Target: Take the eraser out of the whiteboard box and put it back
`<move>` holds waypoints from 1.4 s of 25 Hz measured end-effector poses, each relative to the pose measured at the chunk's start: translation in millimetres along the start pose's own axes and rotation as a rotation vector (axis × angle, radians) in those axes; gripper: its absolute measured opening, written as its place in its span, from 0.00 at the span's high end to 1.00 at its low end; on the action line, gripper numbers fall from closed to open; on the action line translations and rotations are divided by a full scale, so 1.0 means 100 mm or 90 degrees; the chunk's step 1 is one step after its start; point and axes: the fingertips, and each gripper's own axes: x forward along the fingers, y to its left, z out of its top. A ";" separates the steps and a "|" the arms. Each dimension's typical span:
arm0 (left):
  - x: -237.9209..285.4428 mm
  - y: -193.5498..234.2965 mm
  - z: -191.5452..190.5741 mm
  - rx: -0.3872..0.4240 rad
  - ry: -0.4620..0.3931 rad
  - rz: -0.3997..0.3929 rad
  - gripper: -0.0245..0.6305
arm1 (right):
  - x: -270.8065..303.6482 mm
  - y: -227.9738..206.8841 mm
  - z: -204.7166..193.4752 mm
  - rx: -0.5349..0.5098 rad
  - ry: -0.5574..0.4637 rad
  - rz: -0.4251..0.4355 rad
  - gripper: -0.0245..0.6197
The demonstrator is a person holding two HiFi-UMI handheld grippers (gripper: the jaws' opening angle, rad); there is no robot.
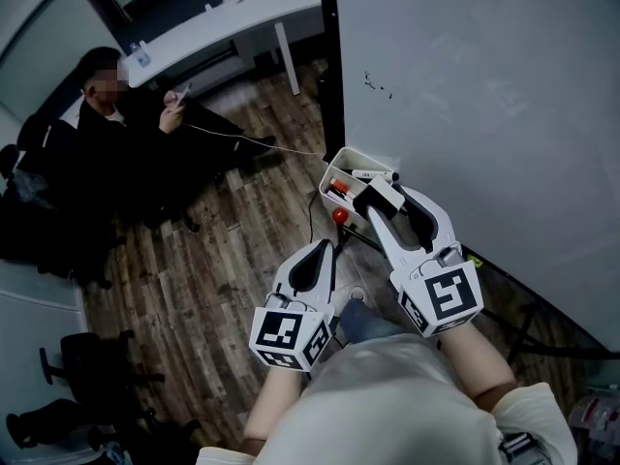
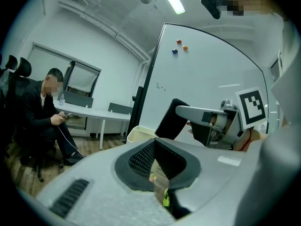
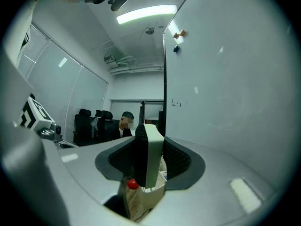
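The white whiteboard box (image 1: 341, 166) hangs at the foot of the whiteboard (image 1: 484, 95), with markers inside. Just above its near side my right gripper (image 1: 383, 200) is shut on the eraser (image 1: 381, 195), a white block with black felt. In the right gripper view the eraser (image 3: 149, 153) stands upright between the pads, felt to the left, over the box (image 3: 157, 192). The left gripper view shows the eraser's felt (image 2: 171, 119) beside the box (image 2: 140, 134). My left gripper (image 1: 320, 252) hovers lower left of the box, shut and holding nothing; its pads (image 2: 141, 157) meet at the tips.
A red knob (image 1: 339, 215) sits just below the box. A person (image 1: 116, 129) sits on the wooden floor side at the left, near a white desk (image 1: 232, 17). Black office chairs (image 1: 77, 366) stand at the lower left. A thin cable (image 1: 252, 141) runs across the floor.
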 end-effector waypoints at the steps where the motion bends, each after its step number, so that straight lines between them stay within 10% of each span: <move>1: -0.01 -0.01 0.00 0.000 0.000 0.001 0.96 | -0.01 0.01 0.00 0.001 -0.001 0.001 0.68; 35: -0.54 -0.52 -0.16 0.000 -0.014 0.021 0.96 | -0.90 0.29 0.04 0.021 -0.003 0.016 0.68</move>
